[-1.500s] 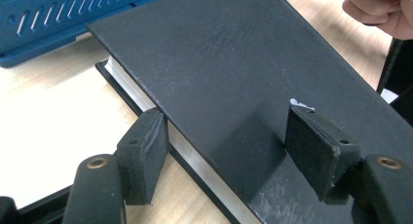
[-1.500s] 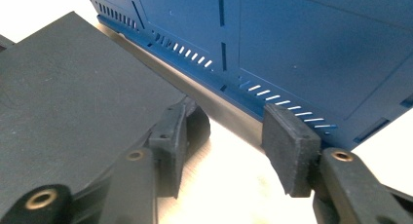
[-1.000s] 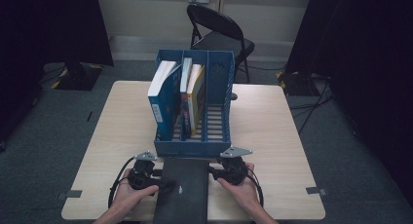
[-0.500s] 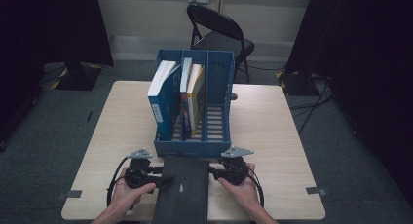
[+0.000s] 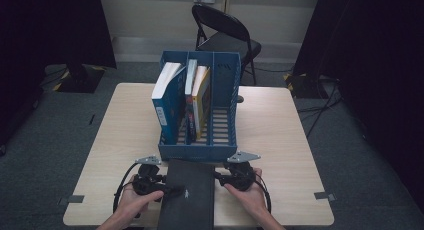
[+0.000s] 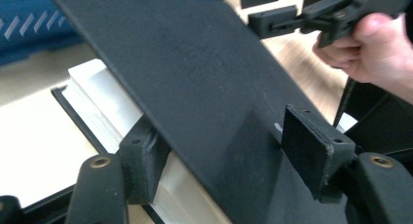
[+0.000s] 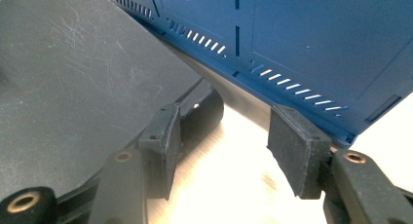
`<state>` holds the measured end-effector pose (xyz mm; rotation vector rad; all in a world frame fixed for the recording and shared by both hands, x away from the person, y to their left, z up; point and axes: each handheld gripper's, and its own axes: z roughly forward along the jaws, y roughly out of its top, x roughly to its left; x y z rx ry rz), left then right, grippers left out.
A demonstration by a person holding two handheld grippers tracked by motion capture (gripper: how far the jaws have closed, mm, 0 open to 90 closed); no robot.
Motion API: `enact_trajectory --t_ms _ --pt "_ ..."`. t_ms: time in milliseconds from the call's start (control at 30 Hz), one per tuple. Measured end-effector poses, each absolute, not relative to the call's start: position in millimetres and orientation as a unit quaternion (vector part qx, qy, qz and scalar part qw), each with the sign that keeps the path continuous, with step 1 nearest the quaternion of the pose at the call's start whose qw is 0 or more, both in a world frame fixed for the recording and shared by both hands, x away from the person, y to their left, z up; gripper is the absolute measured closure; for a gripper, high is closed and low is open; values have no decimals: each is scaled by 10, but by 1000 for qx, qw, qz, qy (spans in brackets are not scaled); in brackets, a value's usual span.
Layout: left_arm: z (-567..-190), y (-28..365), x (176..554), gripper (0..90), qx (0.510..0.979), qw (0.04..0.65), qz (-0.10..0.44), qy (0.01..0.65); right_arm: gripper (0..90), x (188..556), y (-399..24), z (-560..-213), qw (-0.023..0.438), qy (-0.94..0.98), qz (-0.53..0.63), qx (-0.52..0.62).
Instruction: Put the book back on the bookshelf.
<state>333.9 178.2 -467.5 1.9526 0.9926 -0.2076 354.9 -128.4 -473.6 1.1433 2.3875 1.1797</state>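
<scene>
A black book [image 5: 187, 200] lies flat at the table's front edge, just before a blue three-slot file rack [image 5: 200, 151]. My left gripper [image 5: 172, 190] sits at the book's left edge. In the left gripper view its jaws [image 6: 229, 156] have just been closing on the black cover [image 6: 195, 73]: one pad is under the cover against the white pages, the other on top. My right gripper [image 5: 220, 179] is at the book's right far corner. Its jaws [image 7: 229, 146] stand open, with one pad beside the book [image 7: 73, 78], bare table between the pads, and the rack [image 7: 302, 39] close ahead.
The rack holds a blue book [image 5: 167, 95] in its left slot and a yellow-covered one [image 5: 202, 100] in the middle slot. A folding chair [image 5: 225, 35] stands behind the table [image 5: 280, 130]. The other hand [image 6: 370, 48] shows in the left gripper view.
The left hand has shifted a little at the book's left edge and its jaw now reaches onto the cover. The right hand and the book have stayed put.
</scene>
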Motion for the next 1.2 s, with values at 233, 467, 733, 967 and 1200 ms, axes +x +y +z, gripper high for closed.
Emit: enact_trajectory --t_ms 233,467,733,967,1200 --pt "-4692 1643 3445 369 787 457 -117 397 415 3542 -1283 -4700 118 822 402 385" --pt "-4686 1601 3541 397 786 447 -138 404 362 3434 -1282 -4609 117 823 412 373" --pt "-4720 1531 3679 427 784 455 -153 393 333 3326 -1337 -4608 100 822 421 369" --pt "-4759 1579 3713 555 761 483 -189 390 303 3322 -1347 -4636 84 820 432 366" --pt "-4703 1582 3668 596 763 490 -181 381 269 3262 -1312 -4654 64 826 437 350"
